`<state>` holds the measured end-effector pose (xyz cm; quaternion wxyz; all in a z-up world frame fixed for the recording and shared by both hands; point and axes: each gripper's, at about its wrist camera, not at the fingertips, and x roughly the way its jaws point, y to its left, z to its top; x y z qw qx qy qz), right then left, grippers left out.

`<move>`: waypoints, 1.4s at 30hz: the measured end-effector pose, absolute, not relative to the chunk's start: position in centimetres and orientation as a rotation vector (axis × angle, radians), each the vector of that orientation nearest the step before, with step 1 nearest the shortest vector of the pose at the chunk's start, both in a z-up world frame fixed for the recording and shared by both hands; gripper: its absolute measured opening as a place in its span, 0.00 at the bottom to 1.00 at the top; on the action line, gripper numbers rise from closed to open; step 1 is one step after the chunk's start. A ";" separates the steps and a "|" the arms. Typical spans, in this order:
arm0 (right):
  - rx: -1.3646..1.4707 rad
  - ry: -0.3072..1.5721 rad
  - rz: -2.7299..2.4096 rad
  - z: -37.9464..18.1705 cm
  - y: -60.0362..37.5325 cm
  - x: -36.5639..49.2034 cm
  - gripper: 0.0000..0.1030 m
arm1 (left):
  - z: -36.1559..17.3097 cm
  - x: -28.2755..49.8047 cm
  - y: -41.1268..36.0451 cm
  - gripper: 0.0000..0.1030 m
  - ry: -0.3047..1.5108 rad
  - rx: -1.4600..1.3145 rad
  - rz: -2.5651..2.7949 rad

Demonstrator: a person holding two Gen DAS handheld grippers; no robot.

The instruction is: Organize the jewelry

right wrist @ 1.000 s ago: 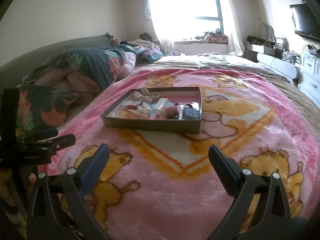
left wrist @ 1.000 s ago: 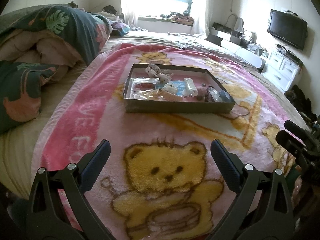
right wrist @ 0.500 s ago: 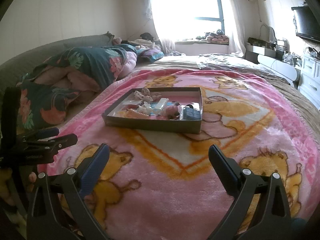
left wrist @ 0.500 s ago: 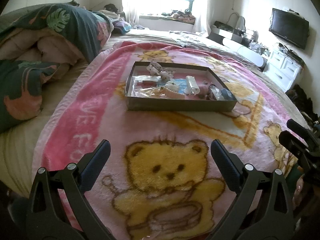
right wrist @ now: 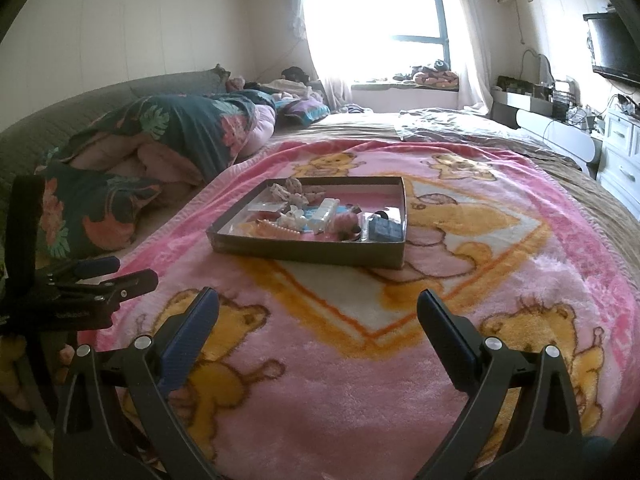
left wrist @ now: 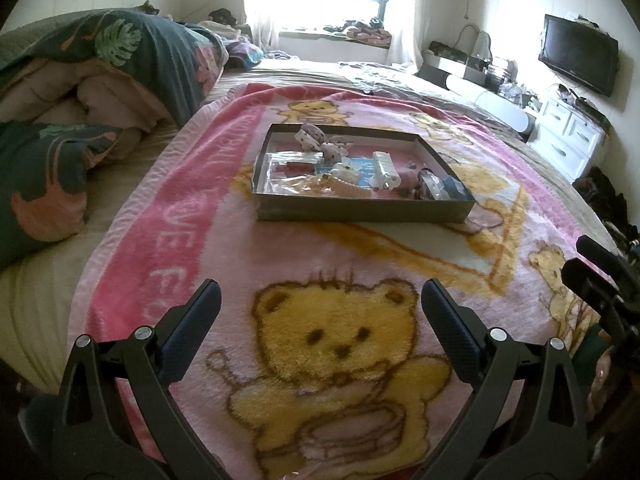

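A shallow brown box [left wrist: 360,210] sits on the pink bear blanket [left wrist: 192,232] in the middle of the bed. It holds mixed jewelry: a pale bead string [left wrist: 348,188], white pieces [left wrist: 384,166], clear bags [left wrist: 292,158] and a dark blue case [left wrist: 456,191]. The box also shows in the right wrist view [right wrist: 308,250]. My left gripper [left wrist: 320,300] is open and empty, well short of the box. My right gripper [right wrist: 318,308] is open and empty, also short of it. Each gripper shows at the edge of the other's view.
A folded floral duvet [left wrist: 120,64] and pillow [left wrist: 40,188] lie left of the blanket. A white dresser [left wrist: 568,140] and wall TV [left wrist: 578,54] stand at the right. A window [right wrist: 400,4] is behind the bed.
Both views have shifted slightly, and the box sits a little lower and closer in the left wrist view. Both grippers stay open and empty.
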<state>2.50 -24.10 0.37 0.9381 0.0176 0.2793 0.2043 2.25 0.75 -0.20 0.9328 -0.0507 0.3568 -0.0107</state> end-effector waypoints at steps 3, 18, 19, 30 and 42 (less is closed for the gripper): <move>0.037 0.569 0.417 0.4 -24.1 2.5 0.96 | -0.2 2.1 0.8 0.91 0.731 -0.102 -0.023; 0.037 0.569 0.416 0.4 -24.1 2.4 0.96 | 0.1 2.1 0.8 0.91 0.730 -0.102 -0.019; 0.038 0.569 0.416 0.4 -24.2 2.4 0.96 | 0.1 2.1 0.8 0.91 0.729 -0.101 -0.018; 0.034 0.573 0.417 0.4 -24.1 2.5 0.96 | 0.1 2.1 0.8 0.91 0.731 -0.098 -0.019; 0.033 0.572 0.417 0.9 -23.8 2.4 0.96 | 0.1 2.2 0.8 0.91 0.730 -0.098 -0.019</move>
